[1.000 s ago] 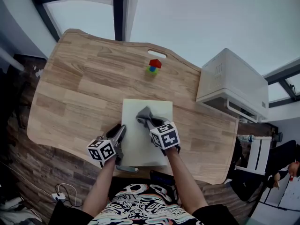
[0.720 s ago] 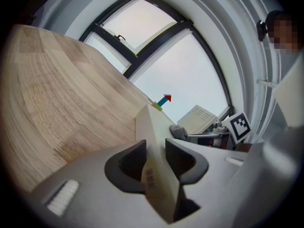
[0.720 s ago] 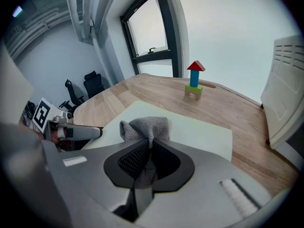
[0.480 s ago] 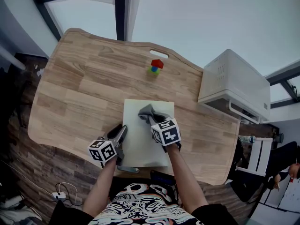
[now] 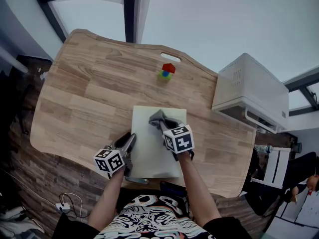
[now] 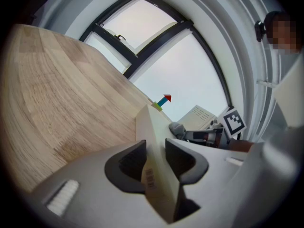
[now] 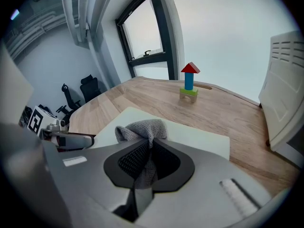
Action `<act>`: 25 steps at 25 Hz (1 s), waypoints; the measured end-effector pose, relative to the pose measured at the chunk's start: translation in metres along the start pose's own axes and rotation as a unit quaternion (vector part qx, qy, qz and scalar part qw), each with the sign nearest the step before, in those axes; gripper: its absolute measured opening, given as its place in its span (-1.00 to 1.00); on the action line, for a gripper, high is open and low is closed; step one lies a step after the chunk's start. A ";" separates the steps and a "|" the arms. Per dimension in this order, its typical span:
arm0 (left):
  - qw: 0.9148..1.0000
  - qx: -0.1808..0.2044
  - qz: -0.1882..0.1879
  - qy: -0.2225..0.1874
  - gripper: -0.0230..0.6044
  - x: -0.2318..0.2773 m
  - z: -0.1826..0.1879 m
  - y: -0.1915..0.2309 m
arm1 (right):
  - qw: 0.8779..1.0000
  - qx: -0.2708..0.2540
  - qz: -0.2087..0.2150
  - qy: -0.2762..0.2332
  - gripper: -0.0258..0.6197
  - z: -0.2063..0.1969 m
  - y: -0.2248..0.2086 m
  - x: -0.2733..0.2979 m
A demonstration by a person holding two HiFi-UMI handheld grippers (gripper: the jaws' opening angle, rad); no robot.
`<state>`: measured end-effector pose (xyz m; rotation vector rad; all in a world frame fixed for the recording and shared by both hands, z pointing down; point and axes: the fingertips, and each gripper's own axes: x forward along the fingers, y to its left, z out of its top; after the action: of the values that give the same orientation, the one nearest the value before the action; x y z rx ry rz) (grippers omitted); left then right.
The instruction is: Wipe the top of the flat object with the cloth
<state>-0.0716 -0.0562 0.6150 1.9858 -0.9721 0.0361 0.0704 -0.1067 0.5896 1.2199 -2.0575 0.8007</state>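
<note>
grey cloth (image 5: 157, 117), cream board (image 5: 149, 151), wood-grain table (image 5: 84, 96)

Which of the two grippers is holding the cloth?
The right gripper: its jaws pinch the grey cloth, while the left gripper clamps the pale board by its edge.

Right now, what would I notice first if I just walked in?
Probably the pale flat board in the middle of the wooden table, with the right gripper holding a grey cloth on it and the left gripper clamping its left edge. Then the colourful block tower near the table's far edge.
</note>
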 end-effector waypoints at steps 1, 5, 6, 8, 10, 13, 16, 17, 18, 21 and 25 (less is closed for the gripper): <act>1.000 0.000 0.000 0.000 -0.34 0.000 0.000 0.000 | 1.000 0.004 -0.001 -0.001 -0.85 0.000 -0.001 0.000; 1.000 -0.001 -0.001 -0.001 -0.34 0.000 0.000 0.000 | 1.000 0.021 -0.010 -0.005 -0.85 0.003 -0.005 0.000; 1.000 -0.001 -0.001 -0.001 -0.34 0.000 0.000 0.000 | 1.000 0.024 -0.013 -0.006 -0.85 0.003 -0.006 0.000; 1.000 -0.002 -0.001 -0.001 -0.34 0.000 0.000 0.000 | 0.999 0.026 -0.021 -0.009 -0.85 0.004 -0.007 0.000; 1.000 -0.002 -0.002 -0.001 -0.34 0.000 0.000 -0.001 | 0.999 0.026 -0.029 -0.013 -0.85 0.005 -0.008 -0.001; 1.000 -0.001 -0.002 -0.002 -0.34 0.001 0.001 -0.001 | 0.998 0.024 -0.046 -0.021 -0.85 0.005 -0.009 -0.003; 1.000 0.000 -0.001 -0.001 -0.34 0.001 0.000 -0.001 | 0.998 0.020 -0.062 -0.025 -0.85 0.004 -0.011 -0.005; 1.000 0.000 -0.001 -0.001 -0.34 0.001 0.000 -0.001 | 0.997 0.020 -0.066 -0.027 -0.85 0.003 -0.013 -0.005; 1.000 0.000 -0.001 -0.001 -0.34 0.001 0.000 -0.001 | 0.997 0.023 -0.072 -0.029 -0.85 0.003 -0.015 -0.006; 1.000 0.001 -0.002 -0.001 -0.34 0.001 0.001 0.000 | 0.993 0.052 -0.103 -0.040 -0.85 0.001 -0.031 -0.011; 1.000 0.001 -0.002 -0.002 -0.34 0.001 0.001 0.000 | 0.989 0.062 -0.127 -0.045 -0.85 -0.002 -0.046 -0.019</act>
<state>-0.0706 -0.0573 0.6149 1.9897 -0.9704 0.0314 0.1194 -0.1131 0.5855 1.5750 -1.8934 0.7741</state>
